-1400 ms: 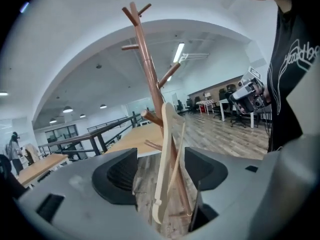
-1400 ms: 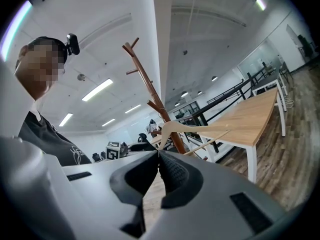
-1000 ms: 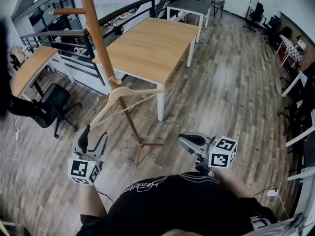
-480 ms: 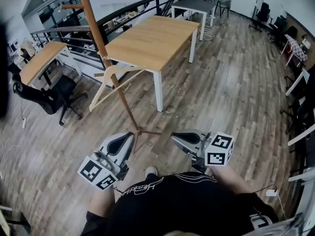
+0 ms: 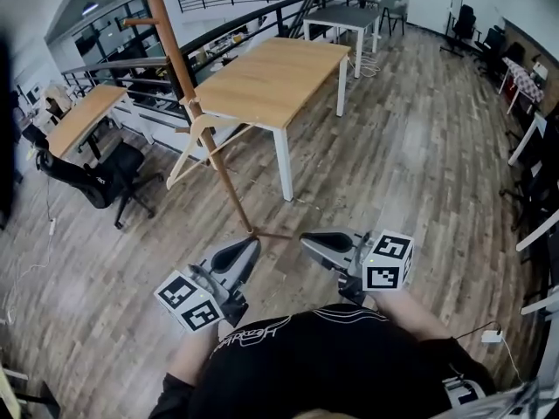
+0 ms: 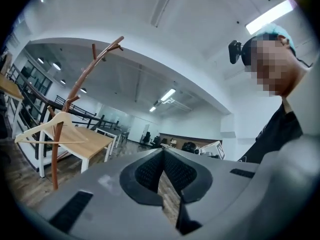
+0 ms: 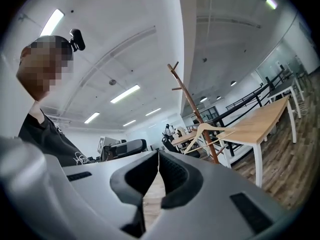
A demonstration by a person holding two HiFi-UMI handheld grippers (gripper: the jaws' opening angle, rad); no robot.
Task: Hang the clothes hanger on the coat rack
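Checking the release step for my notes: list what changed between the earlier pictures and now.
The left hand-held gripper drew back from under the clothes hanger toward the person's body, swung its tips toward the right hand-held gripper, and shut its open jaws on nothing. Unchanged: the clothes hanger hangs on the coat rack; the right hand-held gripper is shut and empty.
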